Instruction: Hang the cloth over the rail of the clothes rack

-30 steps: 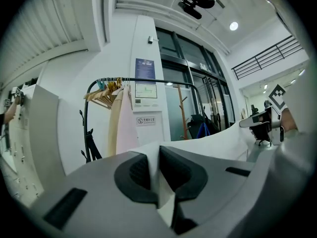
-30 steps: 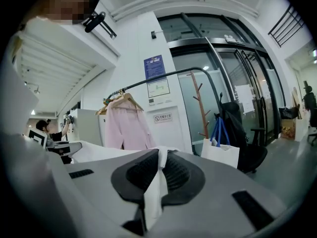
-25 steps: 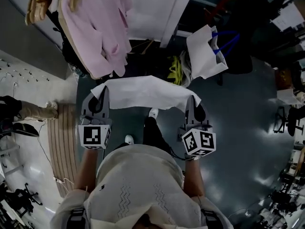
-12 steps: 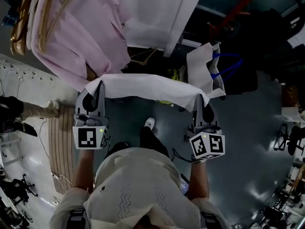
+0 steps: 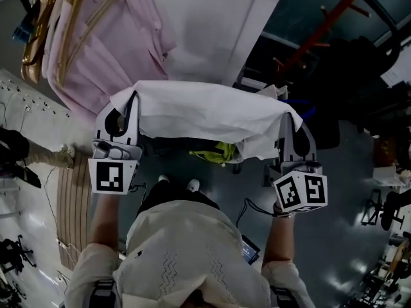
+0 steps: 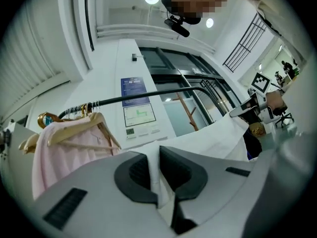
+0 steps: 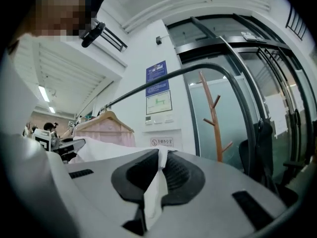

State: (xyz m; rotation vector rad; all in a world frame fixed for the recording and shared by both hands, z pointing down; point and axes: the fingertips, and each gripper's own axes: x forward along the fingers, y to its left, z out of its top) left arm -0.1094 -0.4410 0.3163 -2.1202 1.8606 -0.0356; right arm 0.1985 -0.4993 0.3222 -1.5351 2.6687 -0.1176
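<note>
White cloth (image 5: pixel 205 111) hangs stretched between the two tools, with the left hand-held gripper (image 5: pixel 130 104) clenched on one corner and the right hand-held gripper (image 5: pixel 284 122) on the other, held up before the dark rail (image 6: pixel 168 92) and not yet over it. This looks like the approach step. The next move calls for lifting the cloth above the rail, then lowering it so it drapes on both sides.

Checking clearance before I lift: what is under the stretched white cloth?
In the head view, a yellow-green item and dark floor show below the white cloth; whatever lies directly beneath its spread is covered.
</note>
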